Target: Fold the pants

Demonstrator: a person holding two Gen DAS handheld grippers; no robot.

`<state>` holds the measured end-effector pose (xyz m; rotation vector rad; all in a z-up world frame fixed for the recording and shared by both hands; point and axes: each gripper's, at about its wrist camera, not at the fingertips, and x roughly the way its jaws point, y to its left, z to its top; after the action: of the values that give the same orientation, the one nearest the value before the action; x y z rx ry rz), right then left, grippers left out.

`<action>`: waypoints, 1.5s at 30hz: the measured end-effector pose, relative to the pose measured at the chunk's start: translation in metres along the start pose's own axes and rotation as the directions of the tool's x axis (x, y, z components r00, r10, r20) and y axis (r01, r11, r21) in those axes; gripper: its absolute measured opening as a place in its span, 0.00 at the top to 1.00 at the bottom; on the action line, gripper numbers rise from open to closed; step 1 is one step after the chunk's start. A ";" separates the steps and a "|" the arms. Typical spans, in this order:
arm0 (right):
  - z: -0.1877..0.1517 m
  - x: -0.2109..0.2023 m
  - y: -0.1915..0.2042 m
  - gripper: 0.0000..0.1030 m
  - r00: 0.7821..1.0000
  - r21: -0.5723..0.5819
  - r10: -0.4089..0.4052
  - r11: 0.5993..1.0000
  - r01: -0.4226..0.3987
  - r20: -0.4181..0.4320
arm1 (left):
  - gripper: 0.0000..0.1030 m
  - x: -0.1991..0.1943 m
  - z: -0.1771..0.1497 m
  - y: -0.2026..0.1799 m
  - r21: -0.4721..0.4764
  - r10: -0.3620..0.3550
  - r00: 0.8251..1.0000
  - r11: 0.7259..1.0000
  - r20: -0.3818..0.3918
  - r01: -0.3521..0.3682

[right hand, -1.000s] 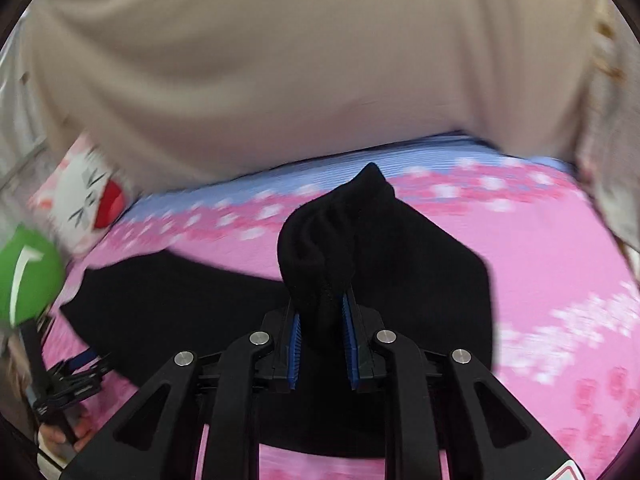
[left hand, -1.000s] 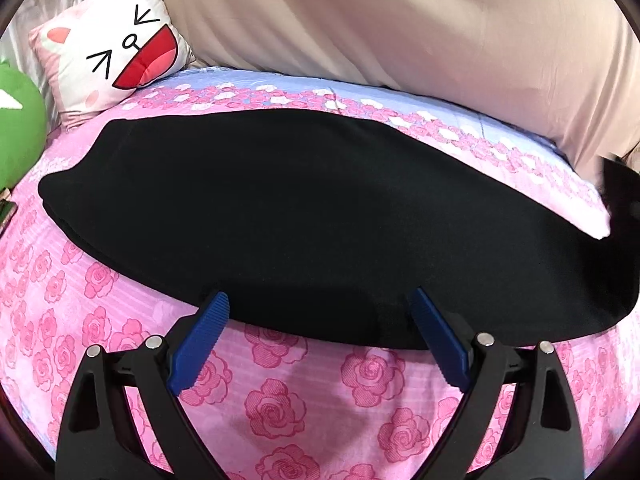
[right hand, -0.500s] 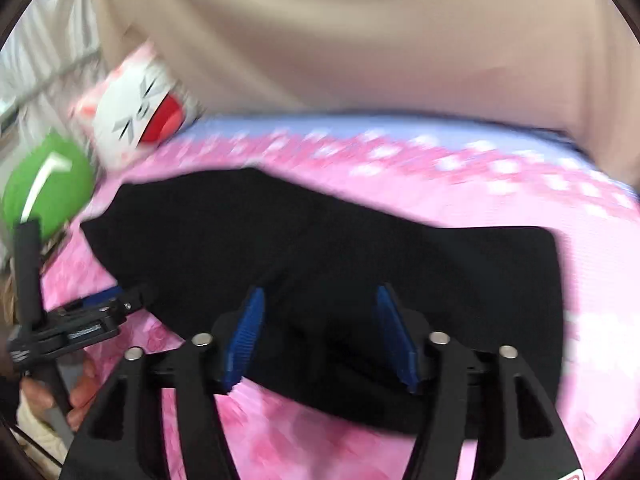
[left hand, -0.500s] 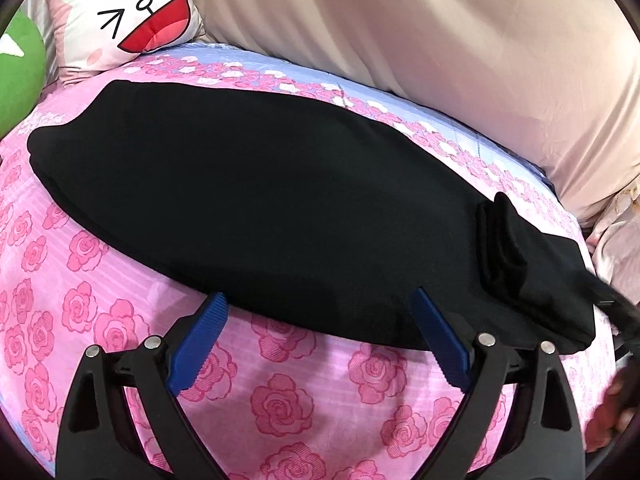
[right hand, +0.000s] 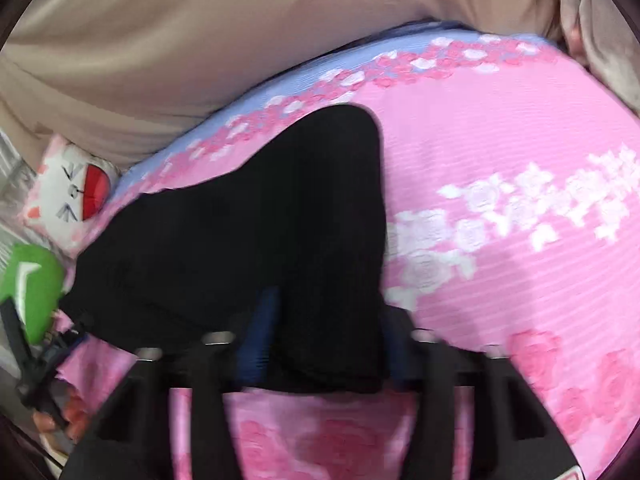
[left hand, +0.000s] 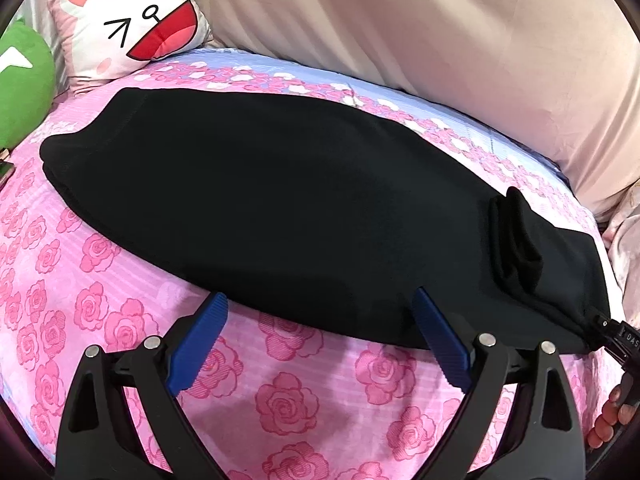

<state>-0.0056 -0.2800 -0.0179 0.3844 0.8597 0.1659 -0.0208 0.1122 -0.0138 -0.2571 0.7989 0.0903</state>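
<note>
The black pants (left hand: pixel 280 208) lie flat along the bed (left hand: pixel 280 404), on a sheet printed with pink roses, running from the left end near the cat pillow (left hand: pixel 132 20) to the right end, where a bunched fold of fabric (left hand: pixel 516 248) sits on top of the flat layer. My left claw (left hand: pixel 320 344) is released: its two blue pads (left hand: pixel 196 348) stand wide apart, just beside the near edge of the pants, with nothing between them. My right claw (right hand: pixel 320 344) is at the right end of the pants; the right wrist view is blurred, but the pads stand apart with black fabric lying between them, and I cannot tell whether they press on it. A green cushion (left hand: pixel 20 84) sits at the far left beside the cat pillow. A beige blanket (left hand: pixel 440 40) is heaped along the far side of the bed. In the left wrist view, the tip of my right claw shows at the lower right corner of the pants.
</note>
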 end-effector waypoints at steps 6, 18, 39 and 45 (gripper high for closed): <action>0.005 -0.022 0.010 0.85 0.996 -0.065 -0.033 0.997 0.038 0.079 | 0.11 -0.008 -0.001 -0.010 0.036 0.094 0.995 0.995 0.033 -0.095; -0.009 -0.063 -0.080 0.83 0.989 0.024 -0.124 0.992 0.123 0.075 | 0.11 -0.021 -0.017 -0.060 0.195 0.070 0.996 0.978 0.052 -0.078; -0.029 0.014 0.093 0.87 0.998 -0.424 -0.058 0.904 0.058 0.012 | 0.11 -0.031 -0.008 -0.008 0.108 0.085 0.995 0.990 0.060 -0.091; 0.000 -0.011 0.138 0.88 0.995 -0.413 0.055 0.911 -0.018 0.078 | 0.11 -0.036 0.004 0.022 0.036 0.085 0.993 0.995 0.085 -0.089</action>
<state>-0.0108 -0.1564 0.0442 0.0101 0.7078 0.3560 -0.0470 0.1351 0.0108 -0.1798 0.7284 0.1658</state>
